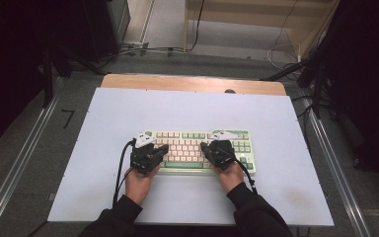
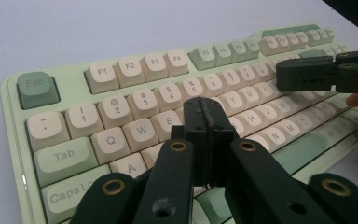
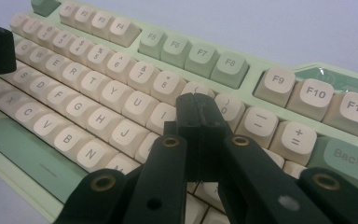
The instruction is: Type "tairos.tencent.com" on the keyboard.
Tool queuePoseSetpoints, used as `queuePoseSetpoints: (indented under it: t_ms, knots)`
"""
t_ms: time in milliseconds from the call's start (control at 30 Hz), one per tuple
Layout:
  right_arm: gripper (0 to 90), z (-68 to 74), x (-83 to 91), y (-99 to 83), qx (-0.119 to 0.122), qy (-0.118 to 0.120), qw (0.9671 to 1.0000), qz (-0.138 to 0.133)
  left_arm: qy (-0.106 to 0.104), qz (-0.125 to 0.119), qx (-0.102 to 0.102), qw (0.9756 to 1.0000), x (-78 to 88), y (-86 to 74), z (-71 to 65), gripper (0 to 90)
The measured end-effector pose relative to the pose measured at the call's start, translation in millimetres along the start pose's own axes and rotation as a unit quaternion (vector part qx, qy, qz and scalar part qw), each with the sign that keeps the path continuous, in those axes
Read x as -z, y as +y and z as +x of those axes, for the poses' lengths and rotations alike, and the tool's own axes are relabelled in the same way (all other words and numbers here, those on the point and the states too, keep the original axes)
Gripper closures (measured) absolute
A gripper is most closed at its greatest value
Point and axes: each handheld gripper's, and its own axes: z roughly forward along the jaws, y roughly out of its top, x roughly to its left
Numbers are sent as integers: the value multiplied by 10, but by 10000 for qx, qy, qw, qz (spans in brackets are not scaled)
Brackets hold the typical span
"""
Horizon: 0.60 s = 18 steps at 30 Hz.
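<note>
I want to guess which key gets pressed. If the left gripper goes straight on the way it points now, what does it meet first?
Most likely the keyboard: the shut left gripper points down at the letter keys near E and R. The exact key is hidden behind its tips, so depth is uncertain.

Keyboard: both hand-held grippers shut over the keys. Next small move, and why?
Probably lower the left hand-held gripper a touch to press a key: its jaws are shut, its tip sits over the keyboard near E and R, and the right hand-held gripper hovers apart.
</note>
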Motion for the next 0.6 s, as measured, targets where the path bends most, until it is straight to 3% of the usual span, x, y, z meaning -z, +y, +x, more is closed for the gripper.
queuePoseSetpoints:
  t_ms: [200,600]
  knots:
    - [877,-8,17,6,-33,41,10000,-40,4,-6,5,10000,4,2,3,900]
    - [877,33,209,57,8,223,9994,-280,32,-45,28,10000,17,9,25,900]
